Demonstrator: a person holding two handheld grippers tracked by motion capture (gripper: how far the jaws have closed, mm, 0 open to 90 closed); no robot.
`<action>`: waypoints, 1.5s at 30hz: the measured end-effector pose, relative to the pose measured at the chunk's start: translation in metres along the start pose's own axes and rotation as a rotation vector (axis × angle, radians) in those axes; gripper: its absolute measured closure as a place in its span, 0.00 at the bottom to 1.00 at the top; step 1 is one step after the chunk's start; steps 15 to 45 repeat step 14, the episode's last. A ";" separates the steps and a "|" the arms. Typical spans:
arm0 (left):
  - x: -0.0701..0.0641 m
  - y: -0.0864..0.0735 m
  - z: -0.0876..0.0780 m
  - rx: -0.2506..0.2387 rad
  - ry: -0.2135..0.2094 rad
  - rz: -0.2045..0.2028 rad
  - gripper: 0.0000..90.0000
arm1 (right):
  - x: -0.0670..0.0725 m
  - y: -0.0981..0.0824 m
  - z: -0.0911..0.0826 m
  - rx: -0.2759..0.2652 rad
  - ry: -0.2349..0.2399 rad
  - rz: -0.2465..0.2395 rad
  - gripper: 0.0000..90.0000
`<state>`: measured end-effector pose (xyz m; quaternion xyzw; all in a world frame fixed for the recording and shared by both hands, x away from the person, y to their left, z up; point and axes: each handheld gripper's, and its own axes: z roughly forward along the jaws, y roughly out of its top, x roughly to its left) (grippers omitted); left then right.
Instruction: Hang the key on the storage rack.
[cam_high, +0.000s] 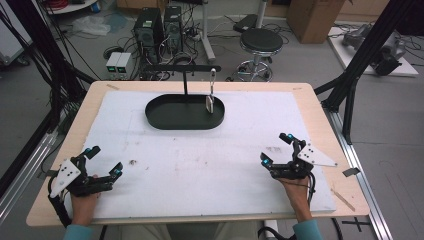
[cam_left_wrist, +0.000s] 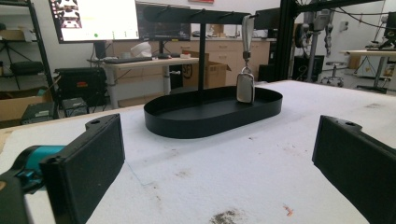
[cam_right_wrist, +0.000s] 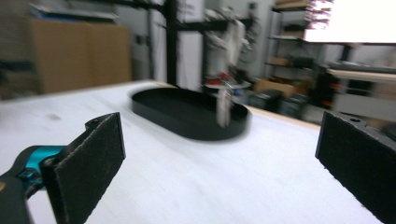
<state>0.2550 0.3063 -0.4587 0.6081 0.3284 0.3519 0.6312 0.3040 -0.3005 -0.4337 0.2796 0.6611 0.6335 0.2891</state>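
Both open tools, left (cam_high: 104, 161) and right (cam_high: 276, 148), sit well short of the hanging key fob (cam_high: 209, 103).

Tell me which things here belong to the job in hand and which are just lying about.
Part of the job:
- key fob hanging from the rack
- black oval tray under it
- left tongs, open
- right tongs, open

Just lying about:
- stool
- computer towers
- cardboard box

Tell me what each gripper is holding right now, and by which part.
Nothing is held. The left gripper and right gripper both stand open over the white mat, and the key fob hangs from the stand.
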 end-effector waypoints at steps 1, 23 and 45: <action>0.000 0.000 0.000 -0.002 0.001 0.000 0.03 | -0.001 -0.005 -0.003 -0.004 -0.026 -0.012 0.01; 0.000 0.000 0.000 -0.003 0.000 0.000 0.03 | -0.002 -0.024 -0.010 -0.018 -0.083 0.046 0.01; 0.000 0.000 0.000 -0.003 0.000 0.000 0.03 | -0.002 -0.024 -0.010 -0.018 -0.083 0.046 0.01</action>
